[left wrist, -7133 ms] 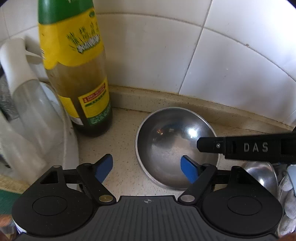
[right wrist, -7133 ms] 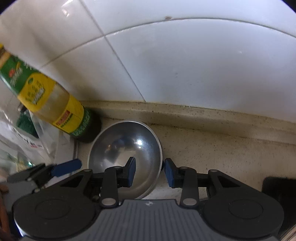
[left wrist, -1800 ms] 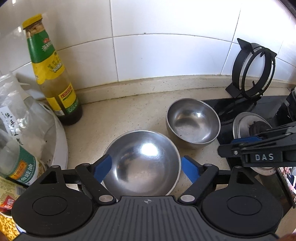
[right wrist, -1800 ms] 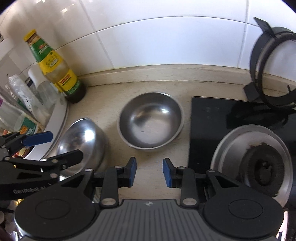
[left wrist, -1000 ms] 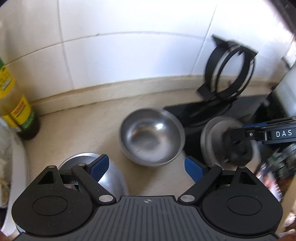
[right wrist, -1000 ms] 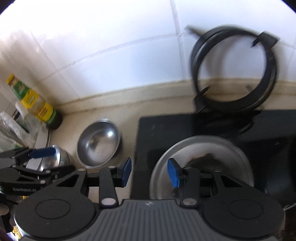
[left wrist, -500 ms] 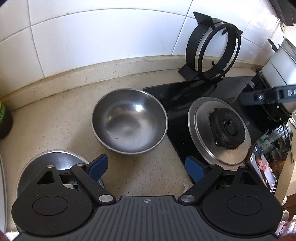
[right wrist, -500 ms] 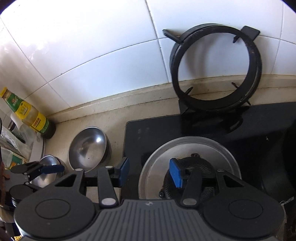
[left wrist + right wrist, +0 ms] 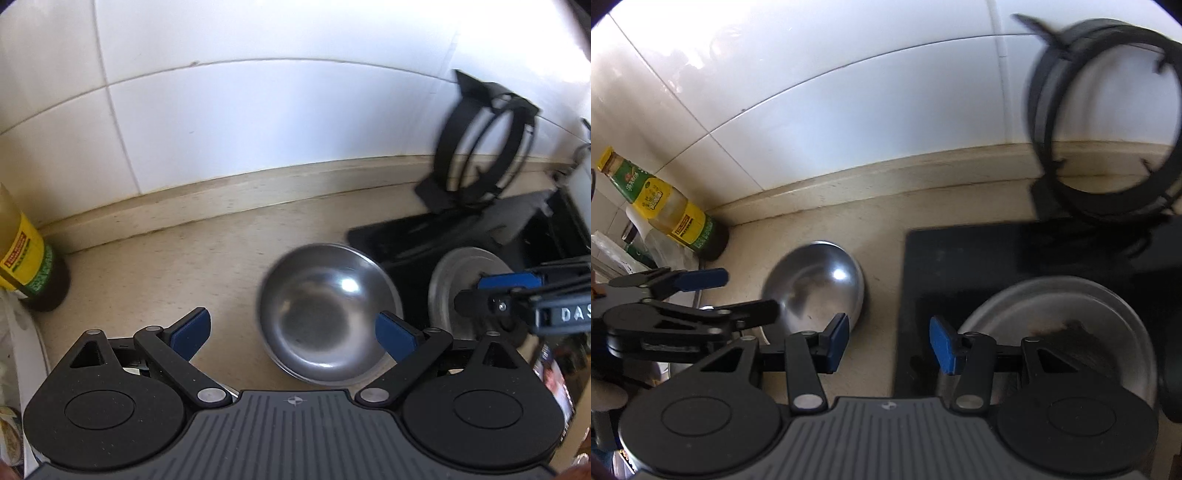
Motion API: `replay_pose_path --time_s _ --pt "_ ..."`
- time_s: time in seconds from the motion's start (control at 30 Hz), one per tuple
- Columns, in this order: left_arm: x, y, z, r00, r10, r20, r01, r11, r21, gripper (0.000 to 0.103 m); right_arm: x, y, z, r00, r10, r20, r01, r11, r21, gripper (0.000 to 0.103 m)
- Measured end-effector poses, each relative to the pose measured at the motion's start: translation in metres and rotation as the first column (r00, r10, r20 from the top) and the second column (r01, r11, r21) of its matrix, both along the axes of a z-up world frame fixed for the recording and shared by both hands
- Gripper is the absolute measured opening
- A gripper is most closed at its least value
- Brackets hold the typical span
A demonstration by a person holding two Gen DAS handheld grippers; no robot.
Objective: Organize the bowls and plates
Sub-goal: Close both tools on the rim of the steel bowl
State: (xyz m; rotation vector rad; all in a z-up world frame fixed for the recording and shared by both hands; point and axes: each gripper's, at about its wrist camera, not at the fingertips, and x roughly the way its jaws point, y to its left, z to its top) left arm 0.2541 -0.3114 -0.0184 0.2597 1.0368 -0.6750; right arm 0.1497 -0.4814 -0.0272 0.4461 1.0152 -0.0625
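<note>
Steel bowl (image 9: 325, 314) btwn wide fingers (image 9: 192, 332).

White glossy wall tiles (image 9: 258, 122) with thin grout lines, bright glare upper right. Beige speckled countertop (image 9: 177, 266) meets the wall at a low matching upstand (image 9: 886, 173). Black glass hob (image 9: 979, 266) set into the counter on the right; round metal burner plate (image 9: 1067, 325) on it. Black ring-shaped pan support (image 9: 1104, 122) leans upright against the tiles behind the hob. Green-and-yellow sauce bottle (image 9: 661, 206) stands in the left corner by the wall. Daylight, soft reflections on tiles.
</note>
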Motion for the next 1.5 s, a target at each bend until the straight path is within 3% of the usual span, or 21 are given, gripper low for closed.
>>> replay_pose_path --time_s 0.13,0.2,0.27,0.33,0.6,0.77,1.07,1.5 --pt "0.014 -0.009 -0.011 1.000 -0.005 -0.009 0.006 0.999 0.037 0.098 0.025 0.012 -0.017 0.998 0.032 -0.058 -0.033 0.999 -0.019 0.060" --pt "0.016 -0.014 -0.018 1.000 -0.009 0.006 0.008 0.998 0.067 0.092 0.032 0.016 -0.024 0.997 0.040 -0.064 -0.042 0.999 -0.029 0.060" --pt "0.022 -0.016 -0.026 1.000 -0.009 -0.002 0.009 0.996 0.090 0.072 0.039 0.019 -0.031 0.996 0.052 -0.075 -0.054 0.998 -0.025 0.058" --pt "0.027 -0.018 -0.034 0.999 -0.009 -0.036 0.012 0.995 0.097 0.067 0.044 0.021 -0.040 0.994 0.064 -0.089 -0.065 0.998 -0.010 0.056" --pt "0.029 -0.022 -0.051 0.998 -0.029 -0.057 0.037 0.989 0.145 0.064 0.050 0.028 -0.059 0.990 0.075 -0.117 -0.076 0.997 -0.006 0.054" --pt "0.027 -0.026 -0.054 0.998 -0.044 -0.041 0.050 0.984 0.172 0.064 0.048 0.032 -0.057 0.990 0.103 -0.093 -0.103 0.995 0.005 0.036" --pt "0.020 -0.029 -0.051 0.996 -0.080 -0.024 0.083 0.983 0.165 0.044 0.046 0.040 -0.057 0.988 0.133 -0.080 -0.136 0.990 -0.029 0.034" --pt "0.007 -0.037 -0.043 0.994 -0.110 -0.011 0.110 0.982 0.150 0.045 0.033 0.028 -0.052 0.991 0.105 -0.086 -0.106 0.994 -0.004 0.034"
